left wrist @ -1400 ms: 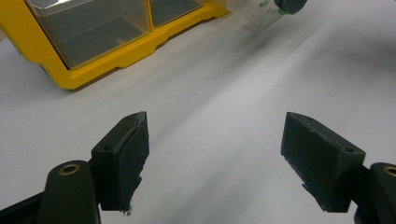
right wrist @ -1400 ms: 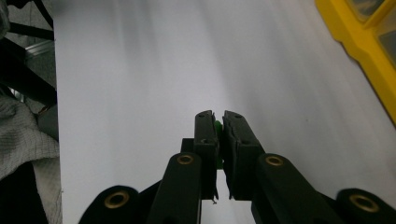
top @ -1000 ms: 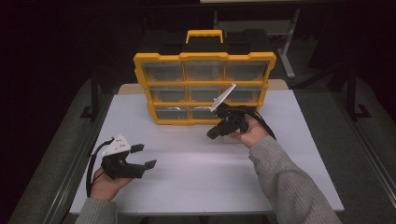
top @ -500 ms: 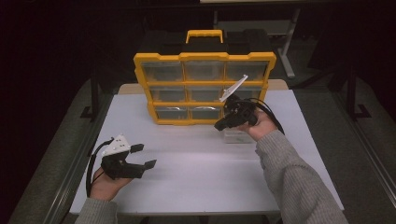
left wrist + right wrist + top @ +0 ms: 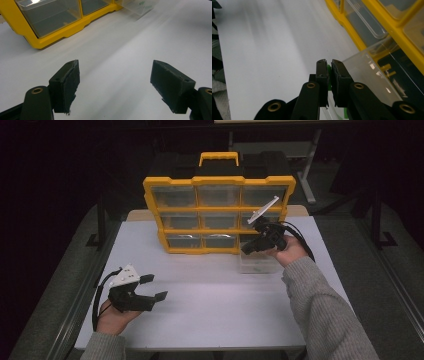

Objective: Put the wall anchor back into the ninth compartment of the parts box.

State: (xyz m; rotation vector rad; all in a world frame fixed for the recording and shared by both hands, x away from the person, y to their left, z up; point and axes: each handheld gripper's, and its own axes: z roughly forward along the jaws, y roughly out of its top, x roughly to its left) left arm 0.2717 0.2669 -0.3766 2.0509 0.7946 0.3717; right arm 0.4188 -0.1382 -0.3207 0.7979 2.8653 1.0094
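A yellow organizer (image 5: 218,213) with clear drawers stands upright at the back of the white table (image 5: 210,305). One clear drawer (image 5: 260,265) is out and sits on the table before the organizer's lower right slot. My right gripper (image 5: 246,250) hovers at that drawer's near left corner, shut on a small green piece (image 5: 328,68) that is mostly hidden by the pads. In the right gripper view the drawer's clear wall (image 5: 367,75) lies just right of my right gripper (image 5: 328,62). My left gripper (image 5: 156,287) rests at the front left, open with nothing between its pads (image 5: 67,82).
The left gripper view has the organizer's bottom row (image 5: 50,15) ahead and the pulled-out drawer (image 5: 140,6) with green bits farther off. Dark floor and a table leg lie beyond the table edges. Bare white surface spans the middle and front.
My right hand has moved to the right and slightly up along the organizer's front, still shut, ending over the pulled-out drawer. The left gripper has stayed put.
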